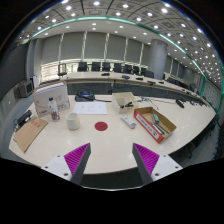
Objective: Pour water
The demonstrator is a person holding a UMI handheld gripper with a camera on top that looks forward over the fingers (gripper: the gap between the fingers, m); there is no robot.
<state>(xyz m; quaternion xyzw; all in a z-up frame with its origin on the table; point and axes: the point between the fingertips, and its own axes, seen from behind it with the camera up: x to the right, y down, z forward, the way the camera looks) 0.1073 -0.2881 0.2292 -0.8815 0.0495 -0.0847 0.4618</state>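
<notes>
Cup: white, looks like a plain cup or small jug, standing upright on the worktop, too small from here to tell if there's a handle or spout

Where it sits: well beyond the fingers and off to the left side, just in front of a clear plastic box, next to a flat brown board

Hand-held gripper: fingers spread wide, nothing between them, only bare worktop ahead, pink pads facing inward

Progress: my guess is the reach hasn't started, the cup is untouched and far off

Water: can't see any, can't tell if the cup is full or empty, or where it's meant to be poured

Risk 1: the cup isn't lined up with the fingers, so going straight ahead would miss it; needs a swing to the left first

Risk 2: the plastic box and the board crowd the cup, so a sloppy approach could clip one of them and knock the cup over

Risk 3: a smooth white cup probably slips if pinched too high or off centre, and if it's full it could slosh on the lift

Other clutter: red round disc near the middle, open cardboard box with a red tray to the right, both away from the cup so probably no bother

Room: big meeting room, chairs along the far side, nobody in view
</notes>
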